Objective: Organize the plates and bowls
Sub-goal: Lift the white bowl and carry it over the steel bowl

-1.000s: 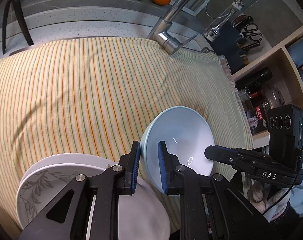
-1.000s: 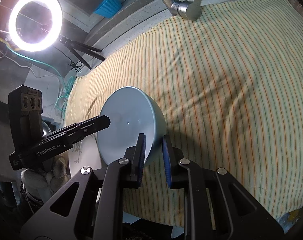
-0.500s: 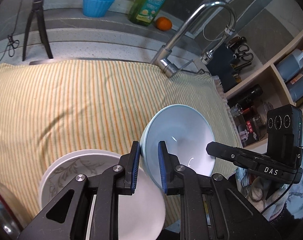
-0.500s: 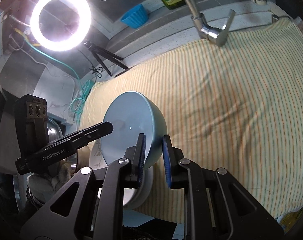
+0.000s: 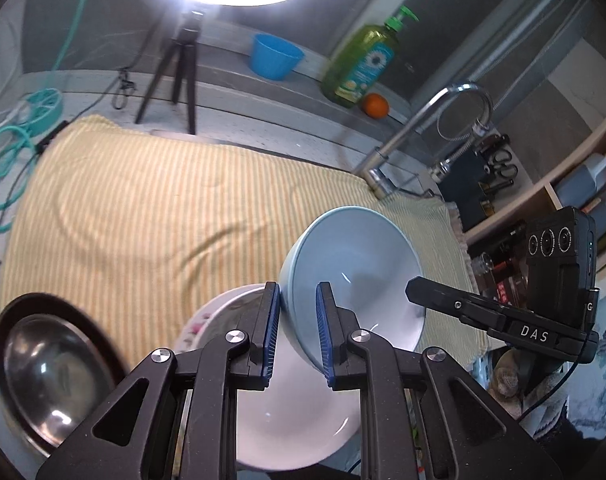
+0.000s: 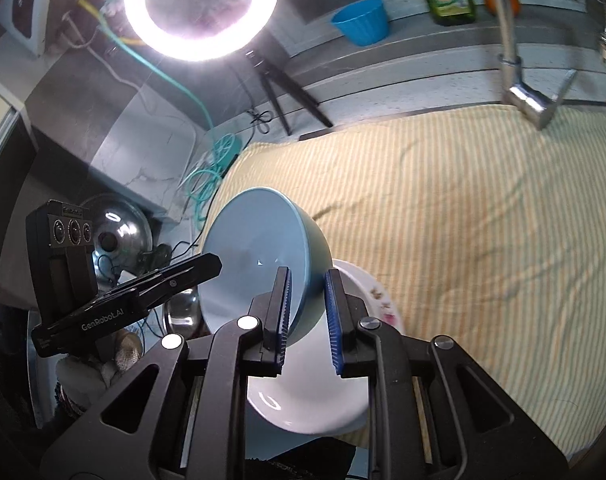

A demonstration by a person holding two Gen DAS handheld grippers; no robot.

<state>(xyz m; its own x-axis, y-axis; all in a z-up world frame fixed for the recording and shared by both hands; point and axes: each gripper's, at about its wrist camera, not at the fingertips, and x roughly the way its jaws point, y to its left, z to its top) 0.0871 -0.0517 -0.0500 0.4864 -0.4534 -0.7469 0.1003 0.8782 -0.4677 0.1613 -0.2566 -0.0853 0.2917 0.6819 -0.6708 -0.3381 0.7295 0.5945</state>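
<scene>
The bowl (image 5: 355, 276) hangs tilted above the plate (image 5: 287, 412), its mouth facing up and toward the left gripper (image 5: 297, 334), which clamps one side of the rim; the right gripper (image 6: 307, 316) clamps the opposite side. Round, it has no long axis. It is pale blue, glossy and empty. The white plate below has a floral rim and lies at the edge of the striped cloth (image 5: 151, 216).

One blue bowl (image 5: 355, 264), perhaps two plates (image 5: 291, 420)
</scene>
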